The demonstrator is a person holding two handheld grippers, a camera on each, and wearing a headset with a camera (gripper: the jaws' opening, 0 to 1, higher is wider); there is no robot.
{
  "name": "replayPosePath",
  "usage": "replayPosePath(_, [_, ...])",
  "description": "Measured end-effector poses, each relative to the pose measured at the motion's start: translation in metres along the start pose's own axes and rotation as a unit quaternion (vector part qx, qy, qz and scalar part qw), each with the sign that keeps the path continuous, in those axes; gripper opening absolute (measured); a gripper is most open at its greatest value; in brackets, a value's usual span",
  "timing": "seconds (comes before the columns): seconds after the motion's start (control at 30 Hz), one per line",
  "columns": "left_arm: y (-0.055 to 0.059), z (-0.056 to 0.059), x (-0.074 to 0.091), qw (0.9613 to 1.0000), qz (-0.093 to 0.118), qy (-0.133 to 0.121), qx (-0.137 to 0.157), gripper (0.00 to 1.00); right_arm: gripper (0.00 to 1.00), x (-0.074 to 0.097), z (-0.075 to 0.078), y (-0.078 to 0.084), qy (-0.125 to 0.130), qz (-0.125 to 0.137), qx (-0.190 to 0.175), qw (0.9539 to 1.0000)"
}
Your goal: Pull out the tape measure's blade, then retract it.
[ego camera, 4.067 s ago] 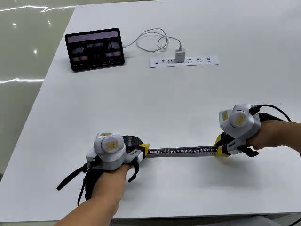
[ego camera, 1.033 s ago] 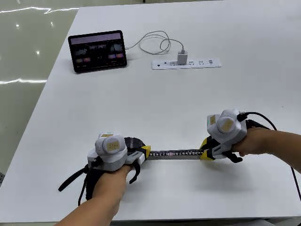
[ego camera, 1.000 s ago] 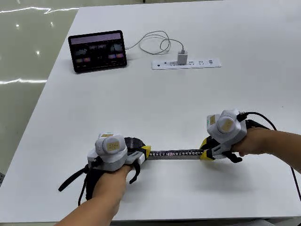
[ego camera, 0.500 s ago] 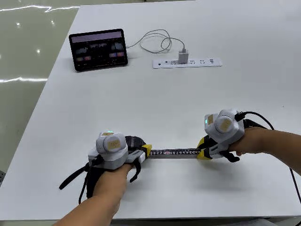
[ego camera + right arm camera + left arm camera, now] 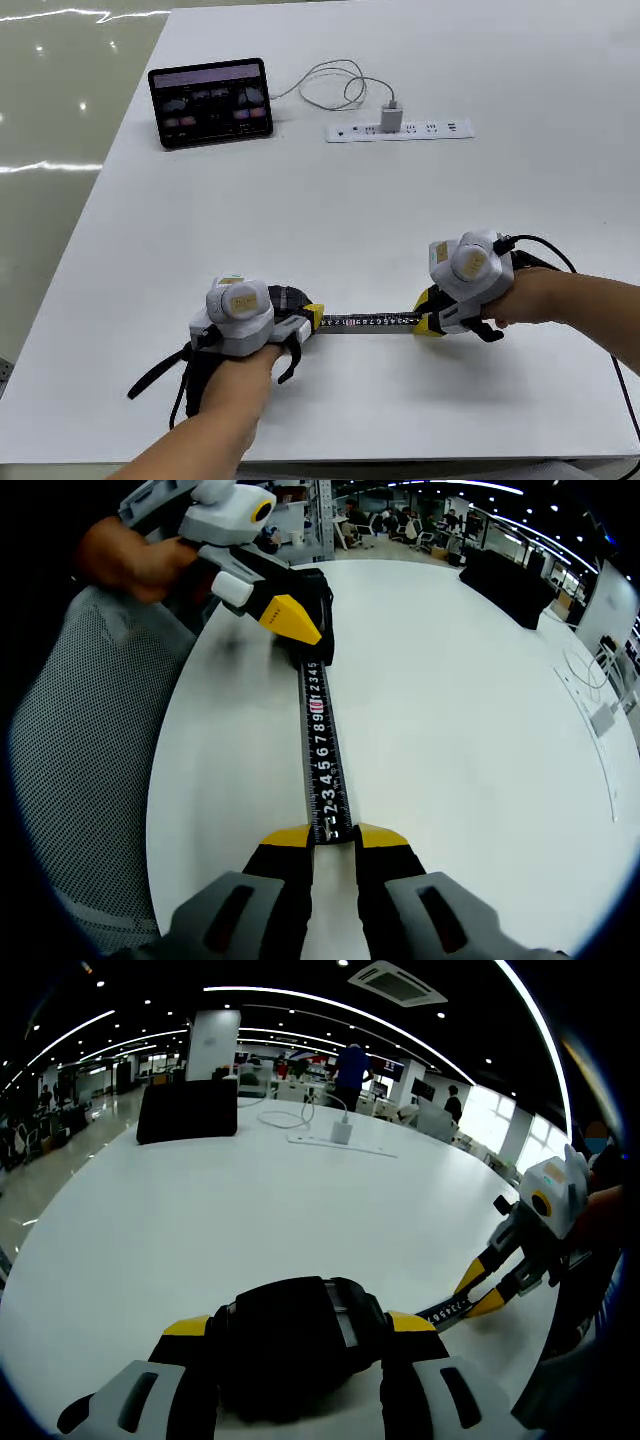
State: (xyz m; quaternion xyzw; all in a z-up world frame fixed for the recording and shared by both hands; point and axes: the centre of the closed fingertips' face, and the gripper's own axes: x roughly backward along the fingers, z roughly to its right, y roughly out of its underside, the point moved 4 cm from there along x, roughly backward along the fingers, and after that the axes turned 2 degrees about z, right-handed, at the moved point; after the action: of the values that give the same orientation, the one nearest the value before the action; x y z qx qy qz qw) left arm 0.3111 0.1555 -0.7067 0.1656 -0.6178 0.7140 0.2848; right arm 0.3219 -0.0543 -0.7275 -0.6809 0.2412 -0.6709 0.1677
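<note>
Less blade [image 5: 368, 320] out, right hand-held gripper [image 5: 428, 322] nearer.

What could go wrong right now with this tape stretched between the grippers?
The right gripper pinches the blade only at its end; a slip would probably whip the blade back into the case. The left gripper clamps the case on the table; a skewed pull might twist it loose or kink the blade.

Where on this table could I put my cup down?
Free: the bare table between the tablet and power strip behind and the blade in front. Crowded: near edge, where left gripper clamps the tape measure and right gripper the blade.
</note>
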Motion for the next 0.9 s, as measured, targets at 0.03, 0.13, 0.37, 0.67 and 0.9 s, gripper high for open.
replayPosePath(0.03, [0.0,0.0,0.0,1.0,0.0,0.0,0.0,0.62,0.11,0.0,0.0,0.0,0.0,0.002,-0.002,1.0])
replayPosePath(0.13, [0.0,0.0,0.0,1.0,0.0,0.0,0.0,0.62,0.11,-0.002,0.0,-0.002,0.0,0.004,-0.002,1.0])
replayPosePath(0.37, [0.0,0.0,0.0,1.0,0.0,0.0,0.0,0.62,0.11,-0.005,0.0,-0.006,0.001,0.007,-0.001,1.0])
replayPosePath(0.67, [0.0,-0.001,0.001,1.0,0.0,0.001,0.005,0.61,0.11,-0.007,-0.002,-0.009,-0.001,0.011,-0.002,0.9999])
replayPosePath(0.9, [0.0,-0.001,0.001,1.0,-0.001,0.002,0.007,0.61,0.11,-0.01,-0.002,-0.013,-0.003,0.013,-0.002,0.9999])
